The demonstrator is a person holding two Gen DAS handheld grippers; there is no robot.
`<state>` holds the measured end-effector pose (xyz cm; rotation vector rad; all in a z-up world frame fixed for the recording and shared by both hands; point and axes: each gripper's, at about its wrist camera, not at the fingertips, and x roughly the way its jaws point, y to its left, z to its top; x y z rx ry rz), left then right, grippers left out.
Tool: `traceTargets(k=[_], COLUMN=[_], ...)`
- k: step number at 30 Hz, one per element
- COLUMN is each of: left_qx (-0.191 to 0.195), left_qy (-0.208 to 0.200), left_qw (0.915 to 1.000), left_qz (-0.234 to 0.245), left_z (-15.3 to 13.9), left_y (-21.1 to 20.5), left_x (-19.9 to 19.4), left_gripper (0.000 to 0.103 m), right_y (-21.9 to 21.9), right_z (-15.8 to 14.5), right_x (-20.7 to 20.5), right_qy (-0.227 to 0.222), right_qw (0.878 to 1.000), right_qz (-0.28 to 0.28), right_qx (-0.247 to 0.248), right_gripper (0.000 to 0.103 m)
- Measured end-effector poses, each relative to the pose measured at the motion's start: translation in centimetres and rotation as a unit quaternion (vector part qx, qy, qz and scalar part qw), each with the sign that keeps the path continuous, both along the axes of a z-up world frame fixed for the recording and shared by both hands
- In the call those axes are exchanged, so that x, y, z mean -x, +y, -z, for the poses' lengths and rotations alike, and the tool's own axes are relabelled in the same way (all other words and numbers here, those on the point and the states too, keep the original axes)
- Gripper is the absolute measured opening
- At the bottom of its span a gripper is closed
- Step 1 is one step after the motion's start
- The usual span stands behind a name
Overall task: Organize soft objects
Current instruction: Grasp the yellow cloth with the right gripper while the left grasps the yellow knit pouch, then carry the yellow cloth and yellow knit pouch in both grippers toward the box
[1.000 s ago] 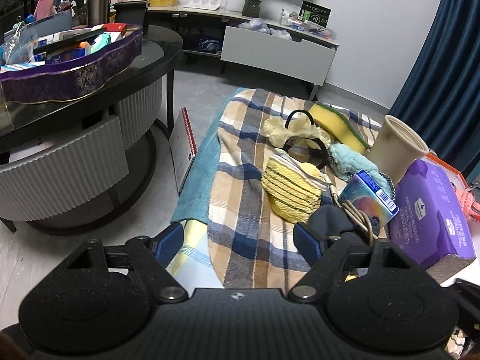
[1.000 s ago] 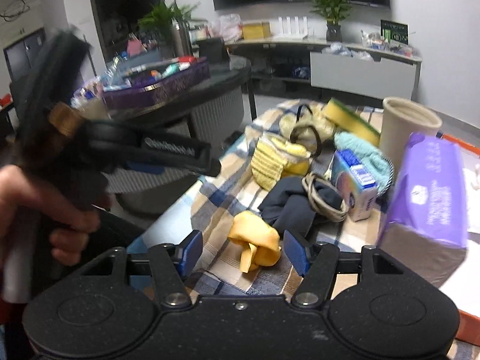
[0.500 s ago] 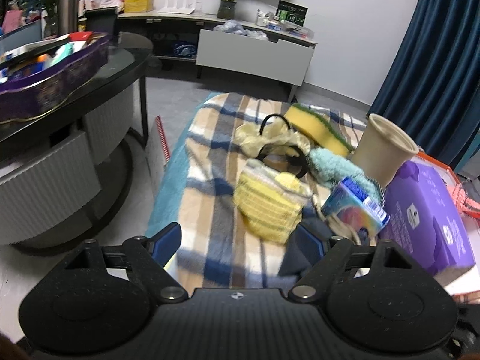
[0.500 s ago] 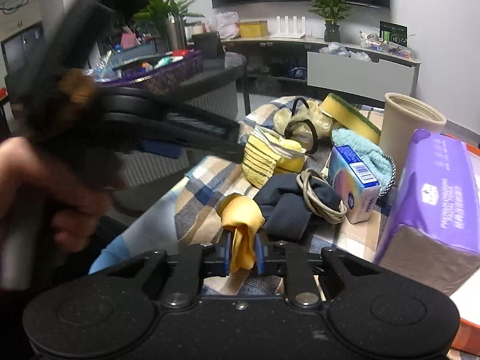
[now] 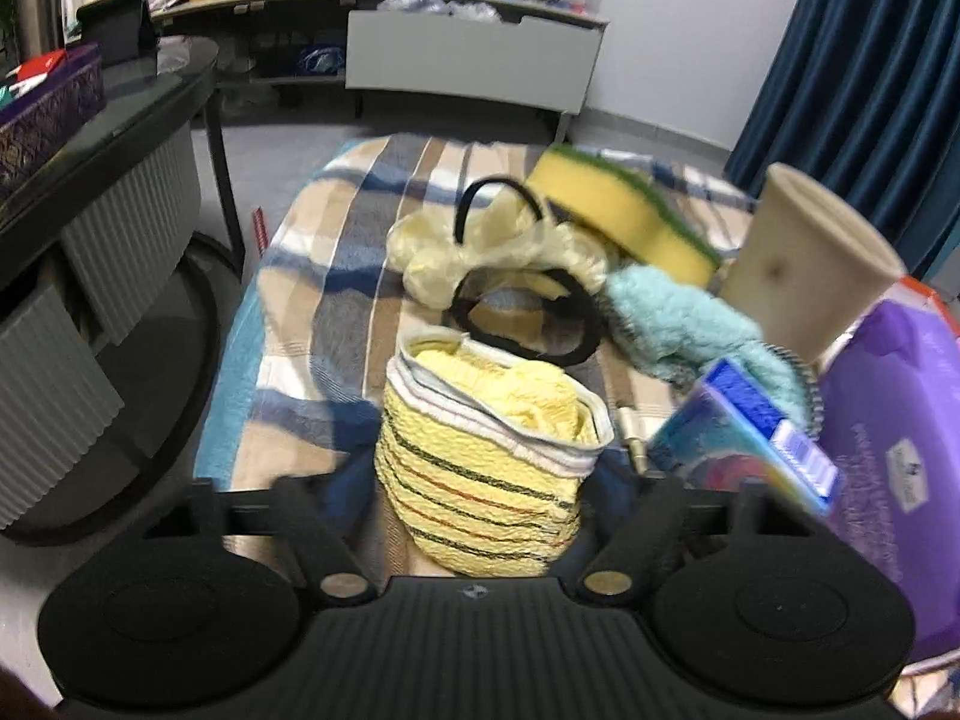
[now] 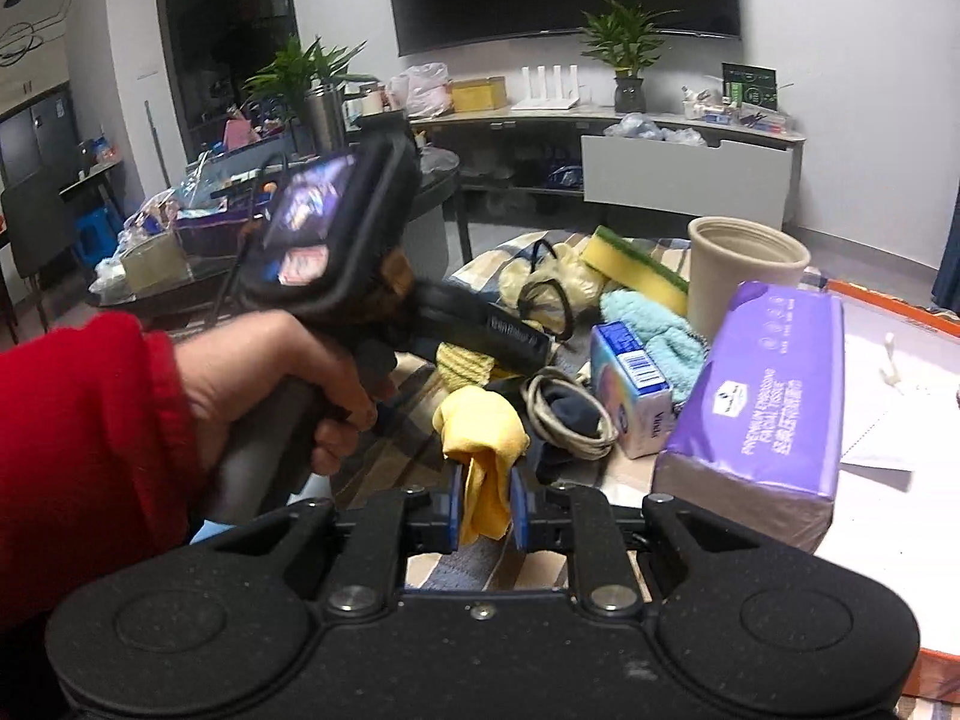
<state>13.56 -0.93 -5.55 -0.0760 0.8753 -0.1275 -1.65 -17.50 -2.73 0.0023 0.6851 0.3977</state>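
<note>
My right gripper (image 6: 485, 511) is shut on a crumpled yellow cloth (image 6: 483, 444) and holds it over the plaid blanket (image 5: 354, 252). My left gripper (image 5: 480, 474) is open, its jaws on either side of a yellow striped knit cloth (image 5: 480, 462), not closed on it. The left gripper also shows in the right wrist view (image 6: 516, 342), held by a hand in a red sleeve. Behind lie a pale yellow scrunchie with black hair bands (image 5: 510, 252), a yellow-green sponge (image 5: 624, 210), a light blue fluffy cloth (image 5: 678, 312) and a dark navy cloth (image 6: 570, 414) under a coiled cord (image 6: 564, 414).
A beige cup (image 5: 804, 258), a purple tissue pack (image 6: 774, 384) and a small blue box (image 6: 630, 390) stand to the right. A white tray with an orange rim (image 6: 900, 306) is far right. A dark round table (image 5: 120, 138) with a purple box stands left.
My right gripper closed on the yellow cloth and lifted it slightly. My left gripper moved forward and right until its open jaws flank the yellow striped cloth.
</note>
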Motion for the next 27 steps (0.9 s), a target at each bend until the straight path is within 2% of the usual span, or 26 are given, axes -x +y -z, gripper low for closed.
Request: traceTargets(k=[2,5,10,15,17,21,24,27], left_qx=[0.002,0.014,0.035,0.021,0.028,0.102,0.066,0.05], left_qy=[-0.004,-0.01,-0.046,-0.08,-0.089,-0.079,-0.088,-0.089], left_qw=[1.0,0.9998,0.9979,0.9961,0.9952,0.9915,0.9934,0.9933], left_qz=[-0.005,-0.012,-0.03,-0.032,-0.03,-0.016,-0.033,-0.055], left_z=[-0.2,-0.9,-3.7,-6.7,-7.6,-8.0,-8.2,-8.4], left_y=[0.3,1.2,2.0,1.4,1.5,2.8,2.9,3.0], left_x=[0.0,0.6,3.1,6.1,6.8,6.9,7.3,7.7], left_gripper=[0.042,0.025,0.023,0.023,0.023,0.025,0.024,0.024], right_y=[-0.2,-0.2,-0.6,-1.2,-1.7,-2.6,-3.0,-2.9], right_z=[-0.3,-0.8,-2.2,-3.4,-3.7,-4.1,-4.3,-4.5], right_x=[0.0,-0.2,-0.8,-2.2,-2.7,-2.7,-2.4,-2.3], right_qy=[-0.005,-0.013,-0.034,-0.044,-0.041,-0.04,-0.042,-0.042], right_qw=[1.0,1.0,0.999,0.997,0.996,0.994,0.994,0.994], right_qz=[0.005,0.013,0.032,0.064,0.074,0.086,0.089,0.089], right_qx=[-0.003,-0.007,-0.018,-0.025,-0.032,-0.049,-0.049,-0.049], right_gripper=[0.02,0.02,0.02,0.02,0.02,0.021,0.021,0.021])
